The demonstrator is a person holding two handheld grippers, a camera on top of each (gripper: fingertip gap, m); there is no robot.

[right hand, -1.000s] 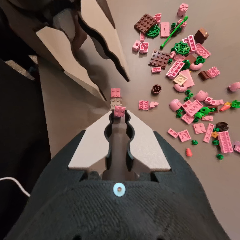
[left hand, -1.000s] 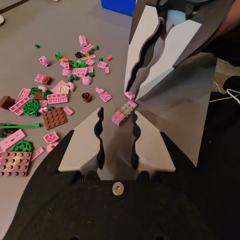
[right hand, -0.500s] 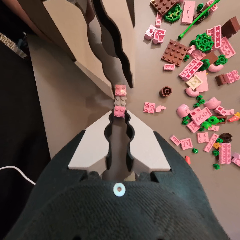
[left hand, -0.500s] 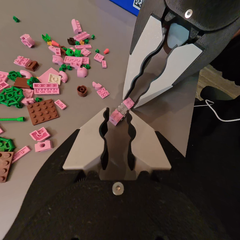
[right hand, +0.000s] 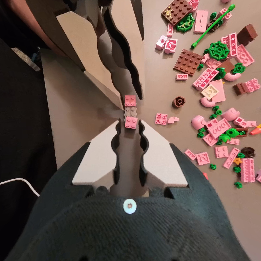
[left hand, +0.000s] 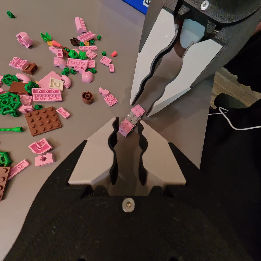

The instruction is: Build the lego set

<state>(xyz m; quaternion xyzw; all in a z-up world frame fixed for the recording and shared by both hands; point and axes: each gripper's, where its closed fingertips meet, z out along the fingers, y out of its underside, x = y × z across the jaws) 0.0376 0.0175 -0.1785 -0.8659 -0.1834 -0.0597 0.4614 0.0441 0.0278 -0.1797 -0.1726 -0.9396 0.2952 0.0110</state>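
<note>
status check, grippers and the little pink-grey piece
Left gripper open, straddling one end of the pink-grey assembly. Right gripper open at the other end. Assembly on the table, nothing blocking; loose bricks lie off to the side.

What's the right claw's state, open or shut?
Open. Right claw straddles the pink-and-grey assembly's near end, gaps showing on both sides in the right wrist view.

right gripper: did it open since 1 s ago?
Yes. The right gripper has let go of the pink-and-grey brick assembly; its fingers now stand apart on either side of the near pink brick.

Loose bricks (left hand: pixel 59 79) apparently crowding left
</note>
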